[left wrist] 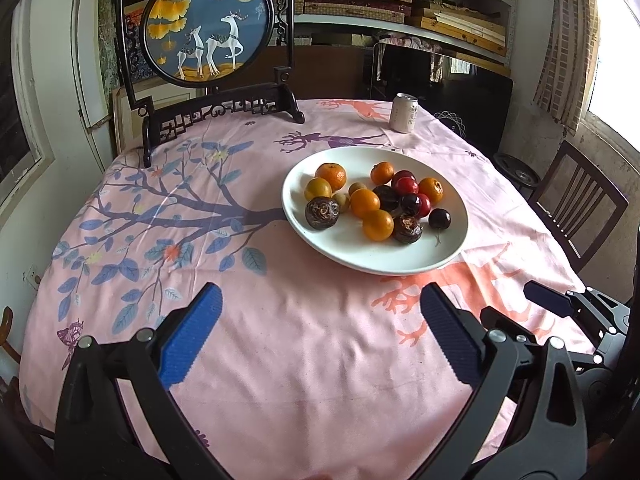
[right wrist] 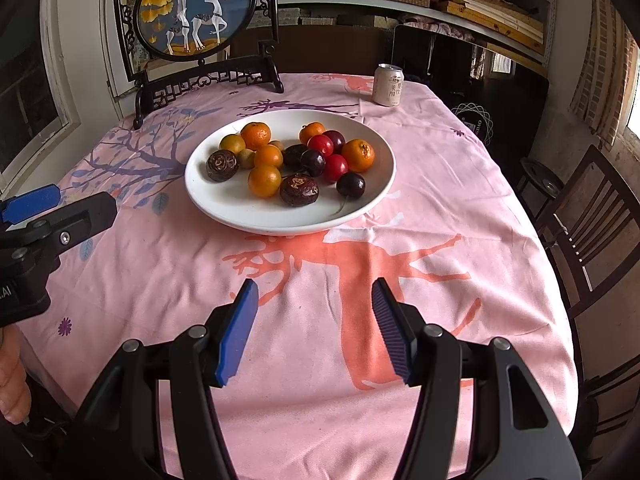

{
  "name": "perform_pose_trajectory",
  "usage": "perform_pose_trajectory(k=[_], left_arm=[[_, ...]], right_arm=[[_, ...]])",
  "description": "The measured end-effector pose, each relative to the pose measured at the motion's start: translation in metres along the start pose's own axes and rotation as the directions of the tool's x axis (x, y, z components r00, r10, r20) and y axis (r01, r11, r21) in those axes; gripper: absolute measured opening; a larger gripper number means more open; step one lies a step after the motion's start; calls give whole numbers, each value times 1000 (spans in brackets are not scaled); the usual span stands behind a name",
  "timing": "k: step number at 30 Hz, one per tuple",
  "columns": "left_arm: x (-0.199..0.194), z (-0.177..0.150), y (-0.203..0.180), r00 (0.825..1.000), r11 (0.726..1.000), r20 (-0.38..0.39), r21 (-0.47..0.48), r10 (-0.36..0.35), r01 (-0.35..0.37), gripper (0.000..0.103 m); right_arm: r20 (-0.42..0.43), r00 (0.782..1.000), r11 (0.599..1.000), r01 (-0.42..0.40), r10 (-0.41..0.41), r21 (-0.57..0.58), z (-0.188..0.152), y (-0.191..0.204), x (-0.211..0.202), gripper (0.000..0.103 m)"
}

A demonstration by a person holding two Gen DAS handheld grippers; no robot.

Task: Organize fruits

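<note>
Right wrist view: all fruits [right wrist: 288,160] lie mixed on white plate [right wrist: 372,196], none on cloth beside it. Right gripper [right wrist: 314,330] short of plate, spread wide, empty; left gripper [left wrist: 320,336] likewise — could be sorted-in or awaiting sorting. Any pick: take rim-side fruit, close gently — round, rolls.

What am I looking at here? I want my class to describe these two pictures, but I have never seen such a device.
A person holds a hand-held claw in each hand; a camera on each looks forward along its blue fingers. One picture is from the left claw, the other from the right claw. Both are open and hold nothing. On the pink tablecloth stands a white plate of mixed fruit: oranges, red plums and dark fruits. Behind stand a drink can and a framed deer picture.
</note>
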State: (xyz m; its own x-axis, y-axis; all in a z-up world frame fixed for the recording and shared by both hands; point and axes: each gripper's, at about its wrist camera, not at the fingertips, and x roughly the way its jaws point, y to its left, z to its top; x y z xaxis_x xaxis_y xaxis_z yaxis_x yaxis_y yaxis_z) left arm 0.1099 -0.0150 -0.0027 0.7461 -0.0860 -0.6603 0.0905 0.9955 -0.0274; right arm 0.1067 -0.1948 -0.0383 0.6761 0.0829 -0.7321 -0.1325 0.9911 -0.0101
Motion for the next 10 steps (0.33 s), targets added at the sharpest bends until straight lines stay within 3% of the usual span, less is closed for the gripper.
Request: perform_pose_trajectory(k=[10], left_arm=[[5,-1,5,1000,1000,-25,-22,-2,2,101]], right_arm=[[-4,1000,1000,-8,8,0,1,3,1,59]])
